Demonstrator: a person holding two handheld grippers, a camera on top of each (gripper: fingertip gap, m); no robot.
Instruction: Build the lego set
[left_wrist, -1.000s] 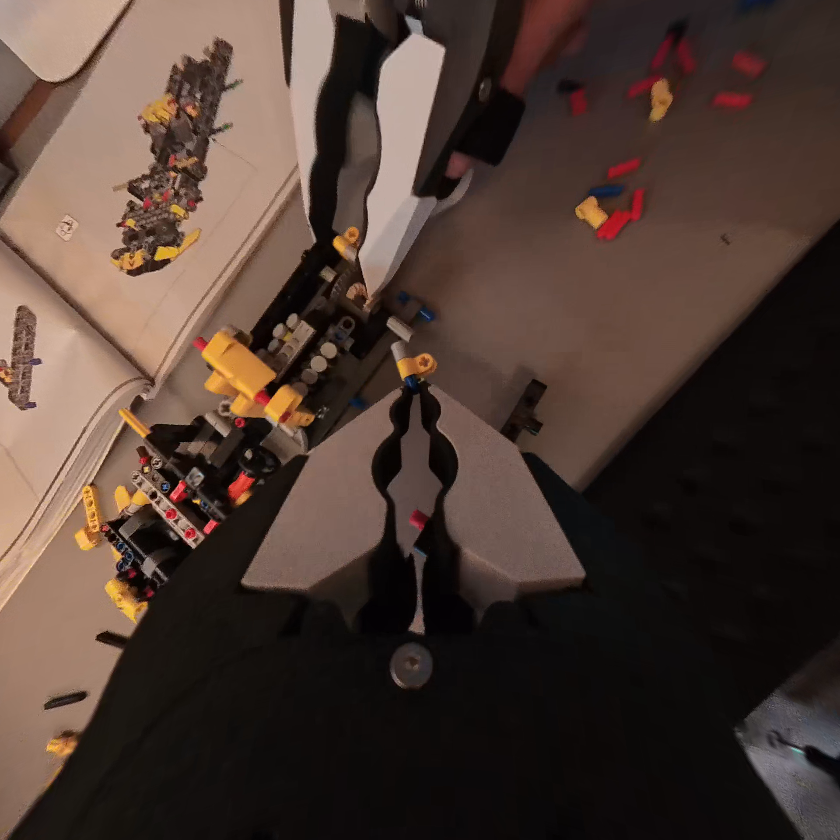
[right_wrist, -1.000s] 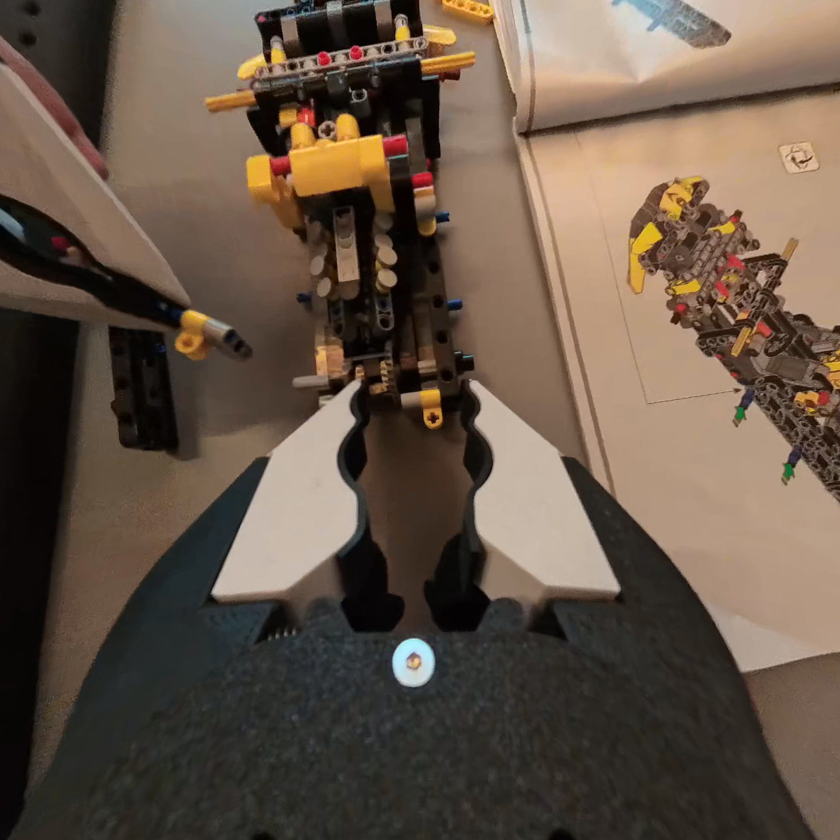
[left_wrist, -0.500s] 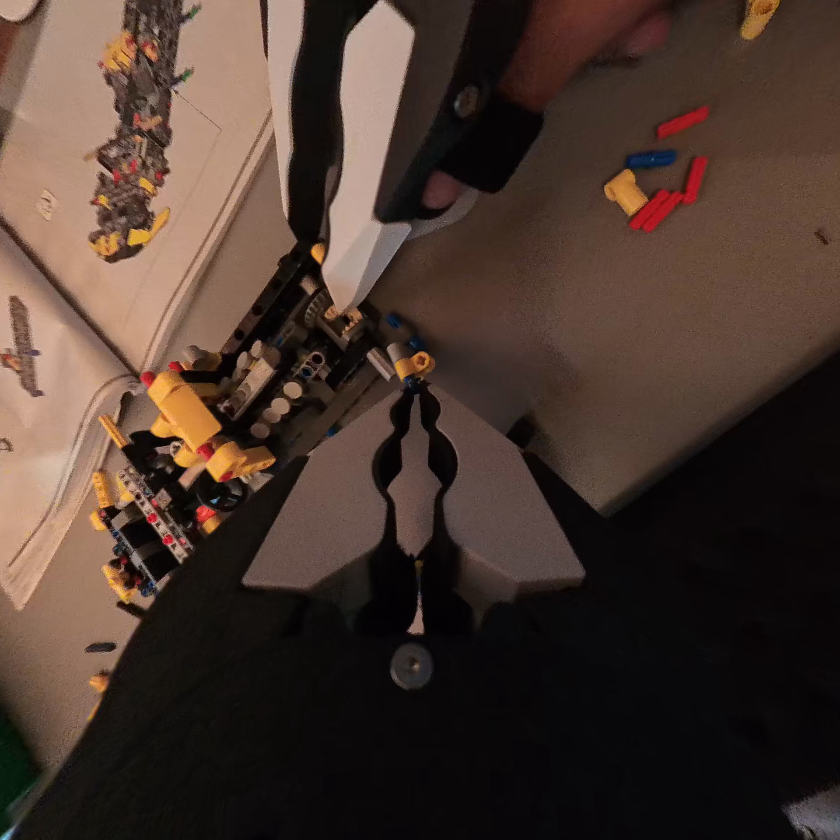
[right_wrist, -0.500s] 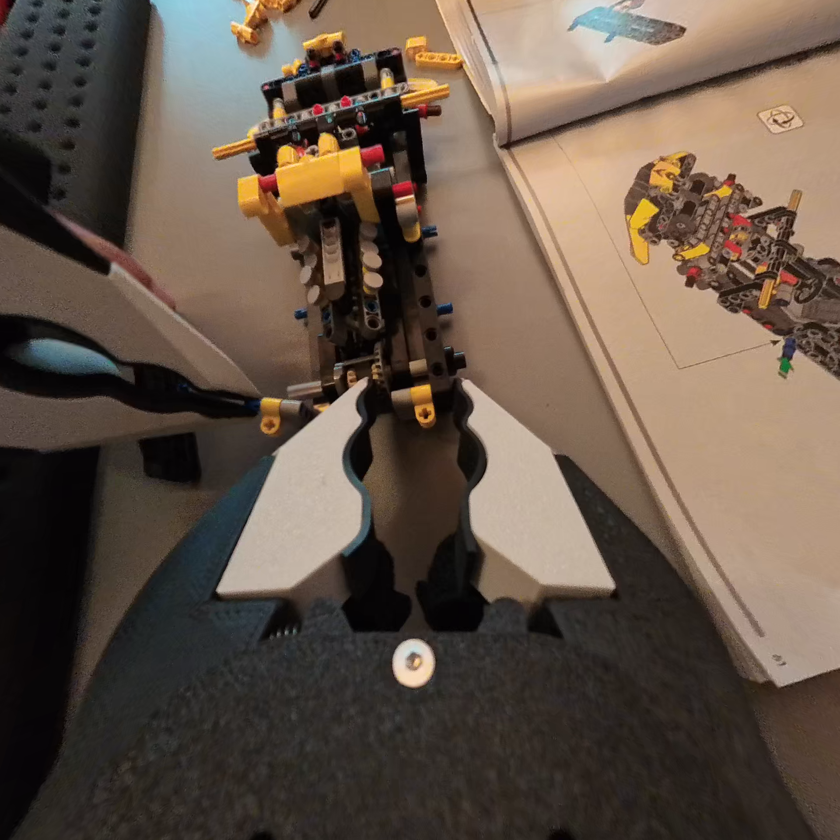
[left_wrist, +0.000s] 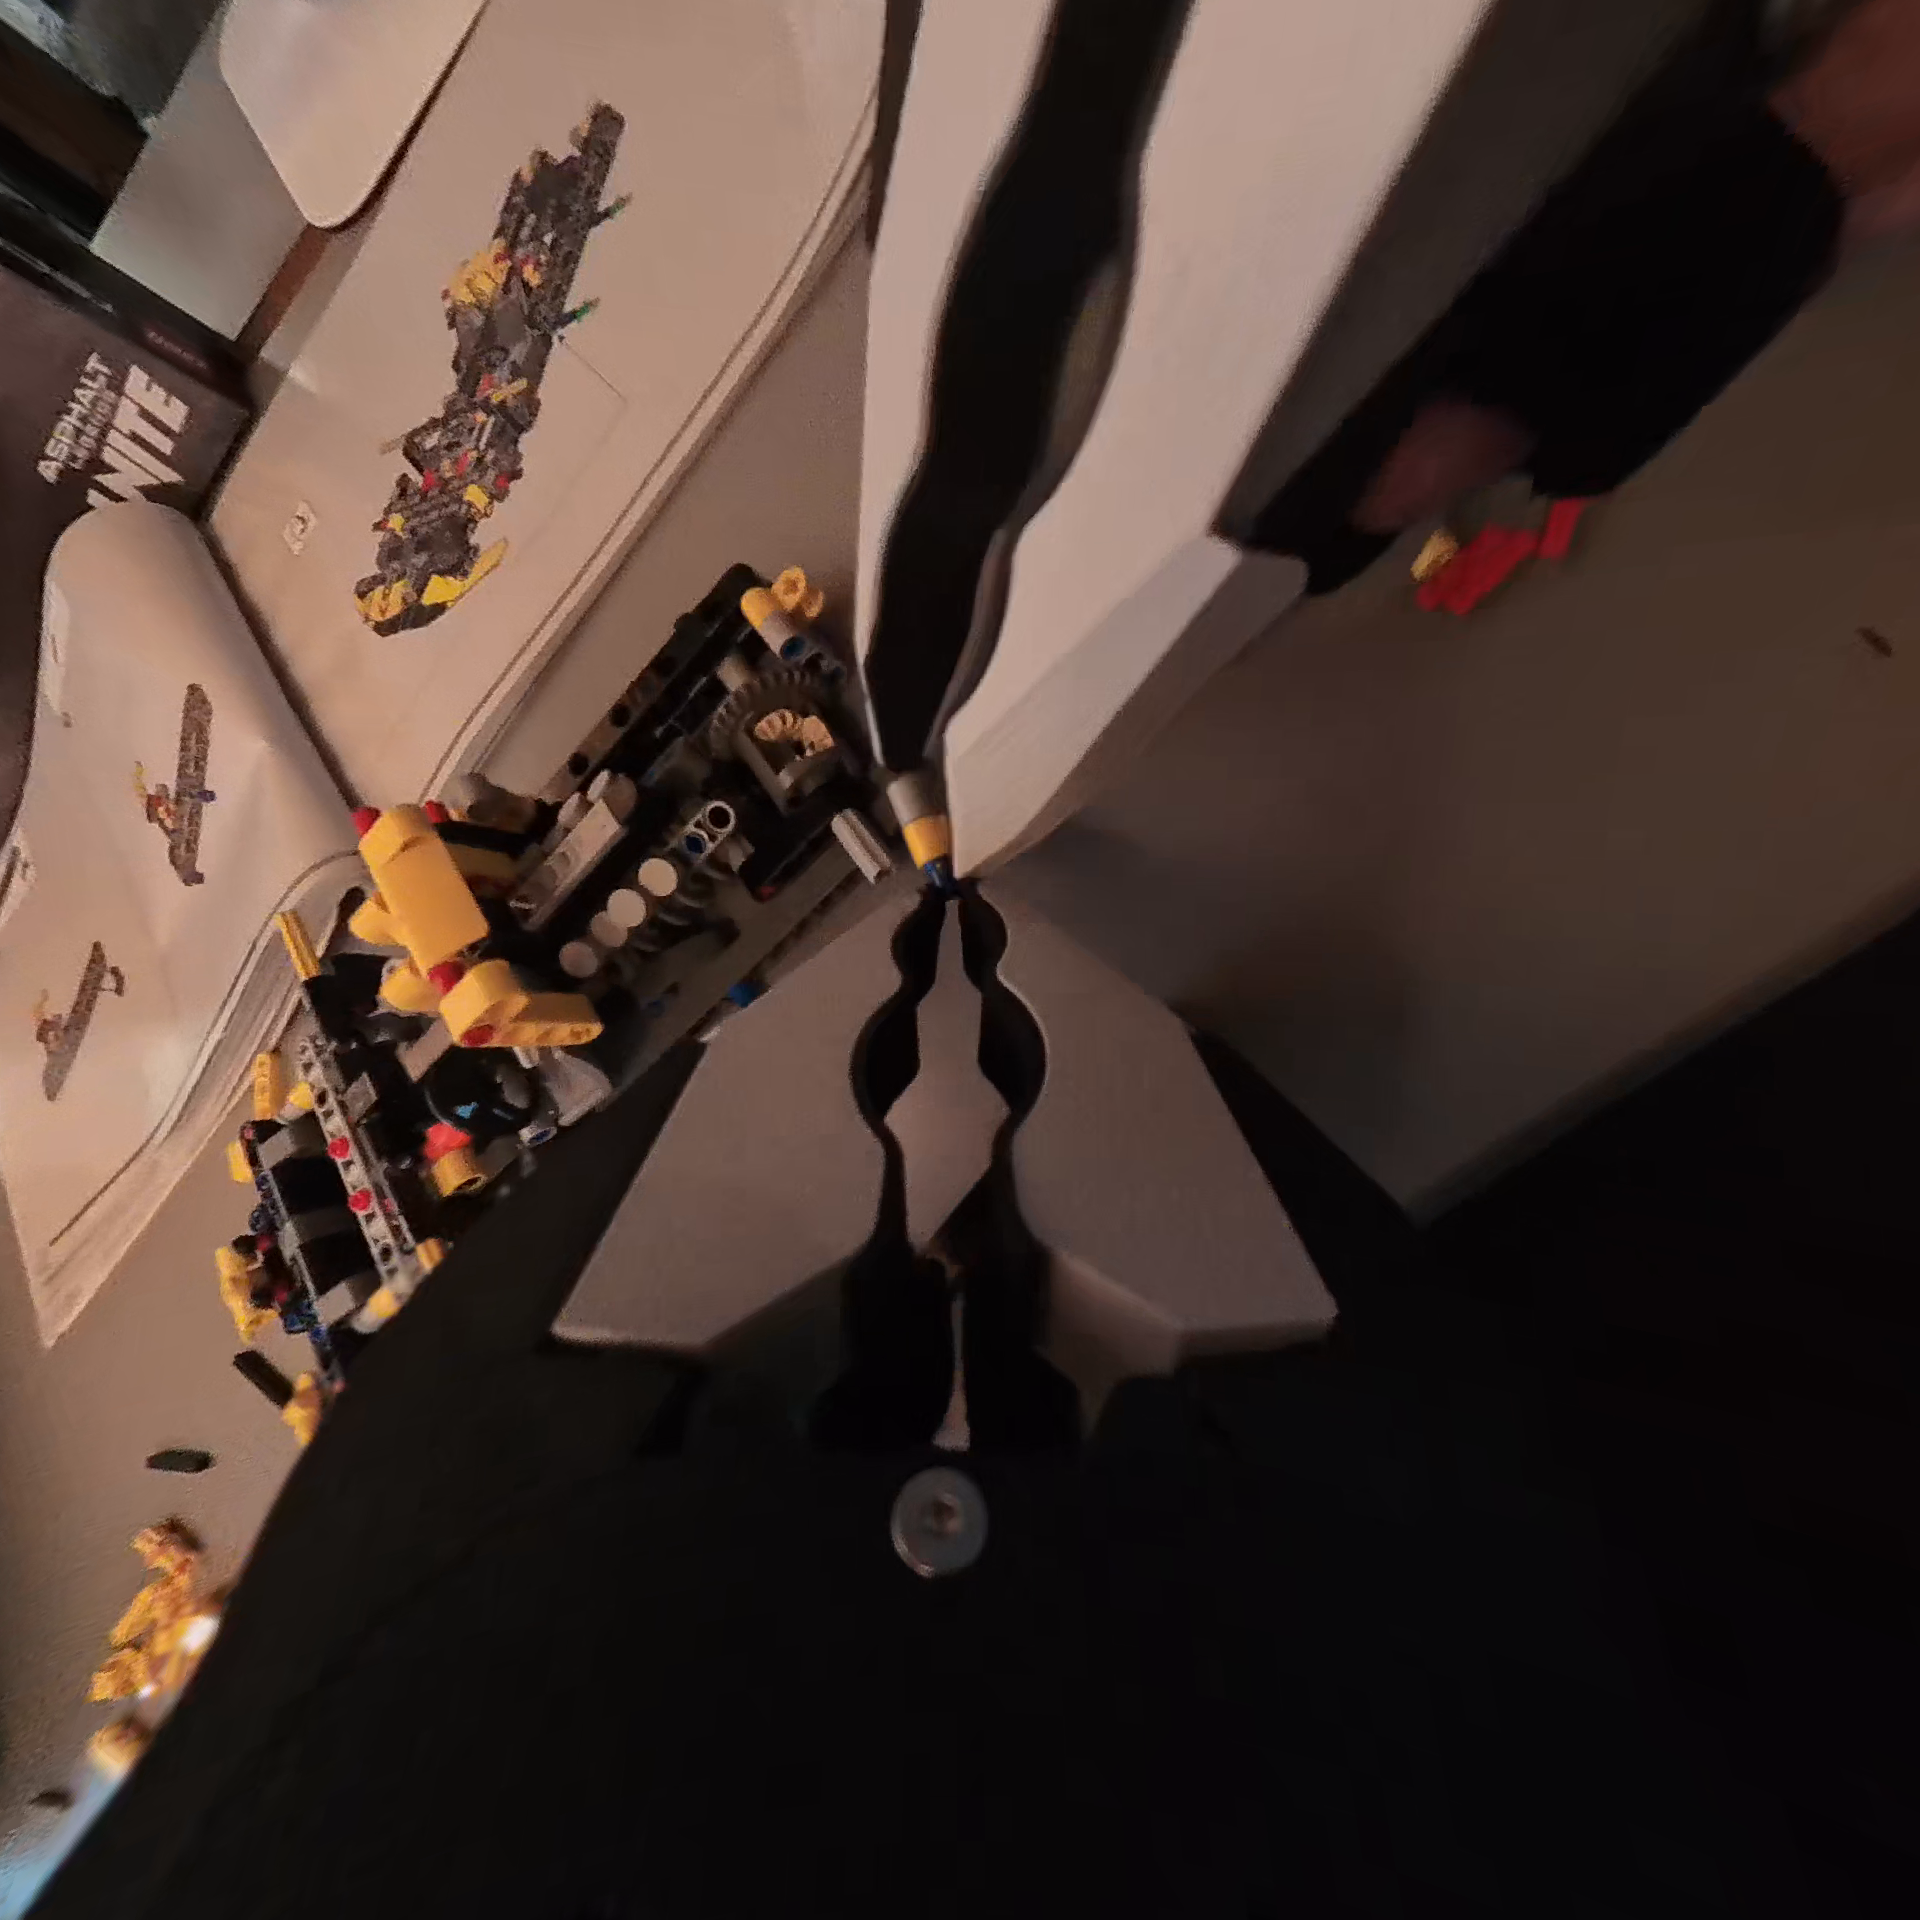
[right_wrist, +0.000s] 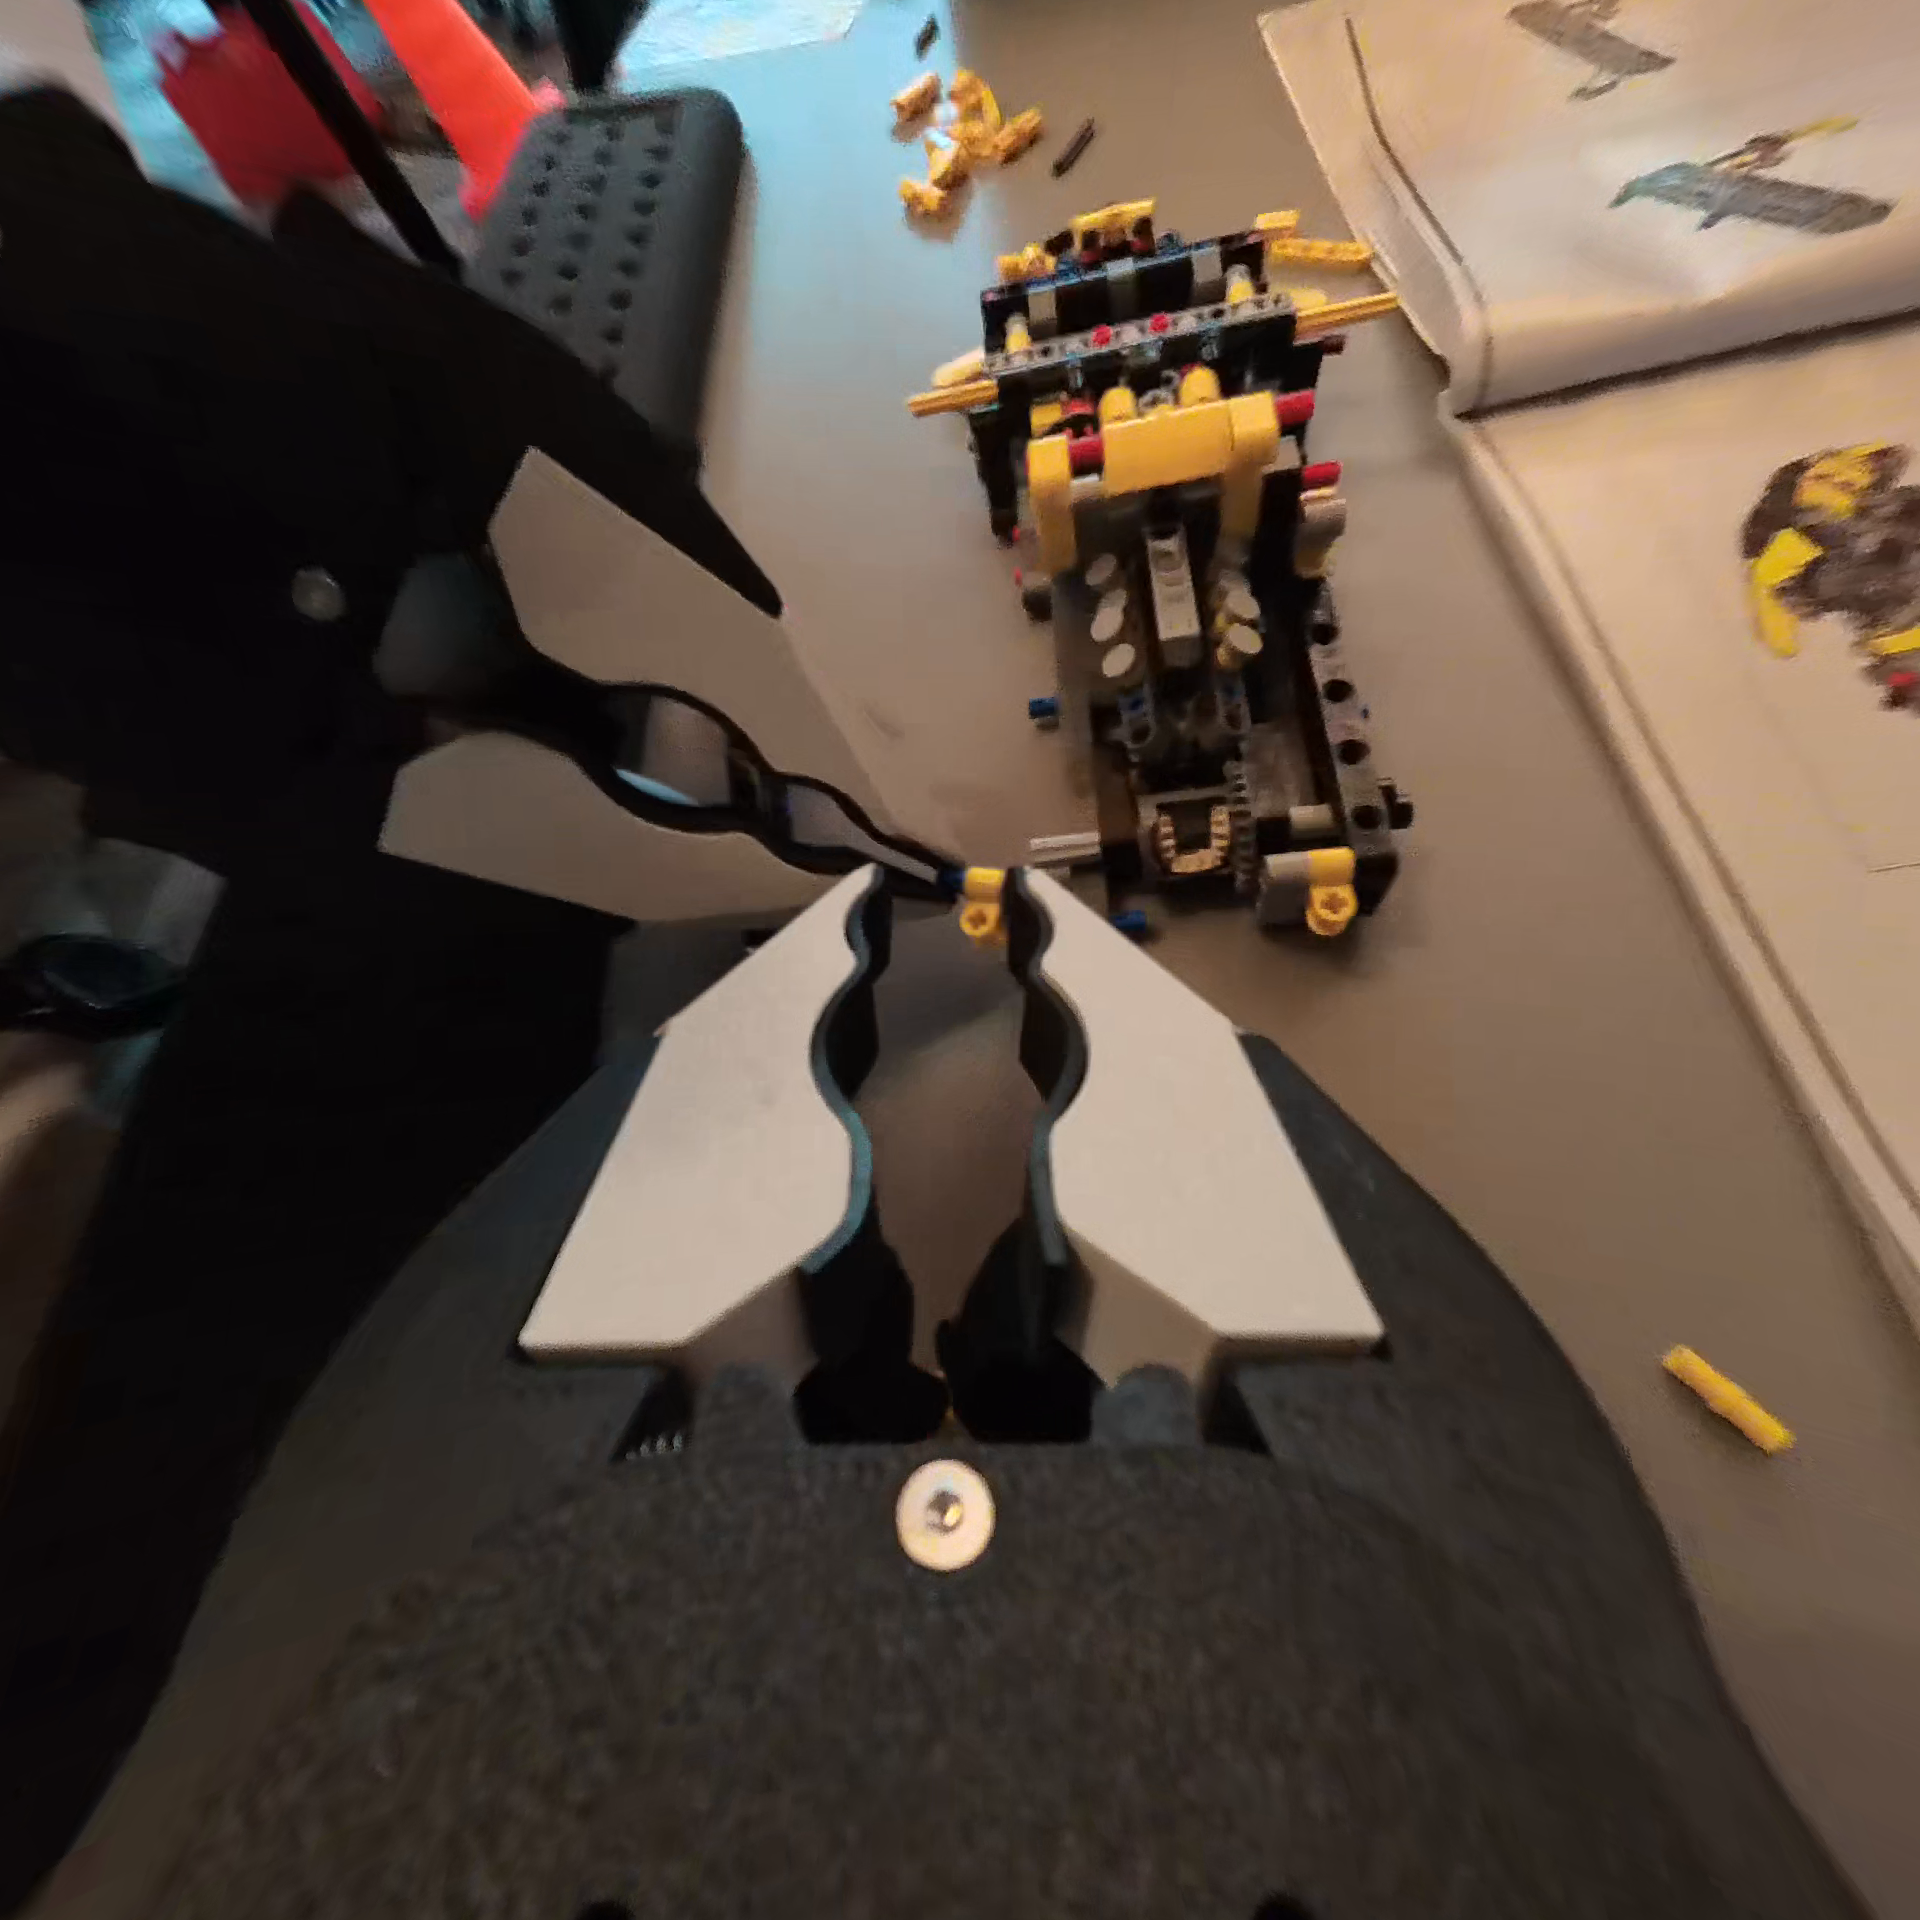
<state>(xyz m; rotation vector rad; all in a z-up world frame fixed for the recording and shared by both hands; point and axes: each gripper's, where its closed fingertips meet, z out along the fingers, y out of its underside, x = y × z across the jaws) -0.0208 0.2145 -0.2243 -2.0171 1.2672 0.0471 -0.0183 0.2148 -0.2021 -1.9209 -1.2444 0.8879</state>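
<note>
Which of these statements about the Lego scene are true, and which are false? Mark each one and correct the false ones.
1. The left gripper is shut on the pin of a small yellow piece. True.
2. The right gripper is clamped on the model. False: its jaws stand apart with the yellow piece between their tips, and the model lies beyond them.
3. The booklet lies open beside the model. True.
4. The loose red pins lie on the booklet. False: they lie on the table, on the far side of the grippers from the booklet.
</note>
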